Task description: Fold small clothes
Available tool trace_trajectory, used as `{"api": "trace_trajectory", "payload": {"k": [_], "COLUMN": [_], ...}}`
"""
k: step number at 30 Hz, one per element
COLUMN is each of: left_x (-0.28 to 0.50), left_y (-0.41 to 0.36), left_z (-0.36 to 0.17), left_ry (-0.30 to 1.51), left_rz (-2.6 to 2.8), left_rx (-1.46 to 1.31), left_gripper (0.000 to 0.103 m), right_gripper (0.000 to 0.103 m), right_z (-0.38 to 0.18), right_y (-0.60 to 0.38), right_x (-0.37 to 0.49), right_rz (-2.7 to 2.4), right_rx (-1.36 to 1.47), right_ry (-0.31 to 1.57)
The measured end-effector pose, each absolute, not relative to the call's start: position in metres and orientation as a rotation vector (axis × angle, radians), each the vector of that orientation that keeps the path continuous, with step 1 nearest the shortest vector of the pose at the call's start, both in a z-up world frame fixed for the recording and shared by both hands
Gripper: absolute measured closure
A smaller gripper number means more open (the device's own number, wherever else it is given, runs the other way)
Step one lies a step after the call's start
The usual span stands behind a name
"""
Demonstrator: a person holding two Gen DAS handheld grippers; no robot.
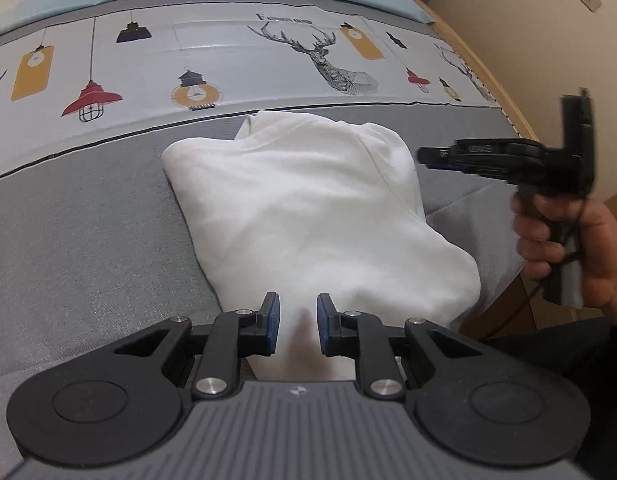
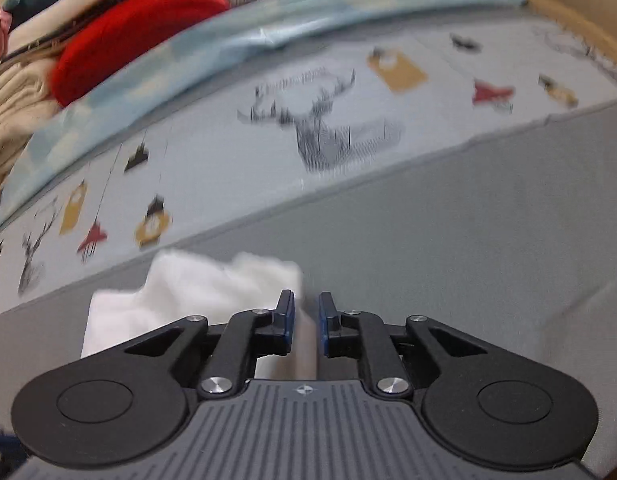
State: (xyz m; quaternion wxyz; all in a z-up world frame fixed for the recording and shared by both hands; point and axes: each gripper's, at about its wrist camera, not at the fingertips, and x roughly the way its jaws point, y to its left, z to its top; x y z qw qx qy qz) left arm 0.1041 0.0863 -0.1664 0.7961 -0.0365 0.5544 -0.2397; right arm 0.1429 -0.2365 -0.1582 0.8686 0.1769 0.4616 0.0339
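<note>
Partly hidden white garment, blurred bedspread

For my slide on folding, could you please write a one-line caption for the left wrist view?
Left gripper above the near edge of a folded white garment on a grey bedspread; right gripper beside the garment.

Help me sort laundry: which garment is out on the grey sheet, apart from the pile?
The white garment, folded and alone on the grey sheet. The red garment and the beige ones sit heaped together at the bed's far corner.
</note>
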Motion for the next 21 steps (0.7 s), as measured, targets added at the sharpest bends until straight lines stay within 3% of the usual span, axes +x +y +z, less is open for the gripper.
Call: {"api": "trace_trajectory", "payload": {"k": [2, 7, 11, 14, 21], "left_x": [0.105, 0.108, 0.107, 0.105, 0.105], "left_y": [0.083, 0.080, 0.073, 0.067, 0.058], "left_z": [-0.168, -0.172, -0.176, -0.178, -0.192], "left_ry": [1.194, 1.199, 1.209, 1.214, 1.238], "left_rz": [-0.511, -0.487, -0.486, -0.493, -0.536], "left_rx": [-0.068, -0.055, -0.032, -0.004, 0.014], "left_gripper": [0.083, 0.083, 0.083, 0.083, 0.079], "right_gripper": [0.086, 0.064, 0.062, 0.095, 0.100], "right_z": [-0.151, -0.155, -0.168, -0.161, -0.167], "right_y": [-0.244, -0.250, -0.241, -0.244, -0.264], "right_x": [0.129, 0.098, 0.080, 0.072, 0.067], "right_rz": [0.110, 0.331, 0.422, 0.480, 0.494], "right_rx": [0.374, 0.366, 0.266, 0.241, 0.265], "right_ry": [0.959, 1.093, 1.198, 1.179, 1.265]}}
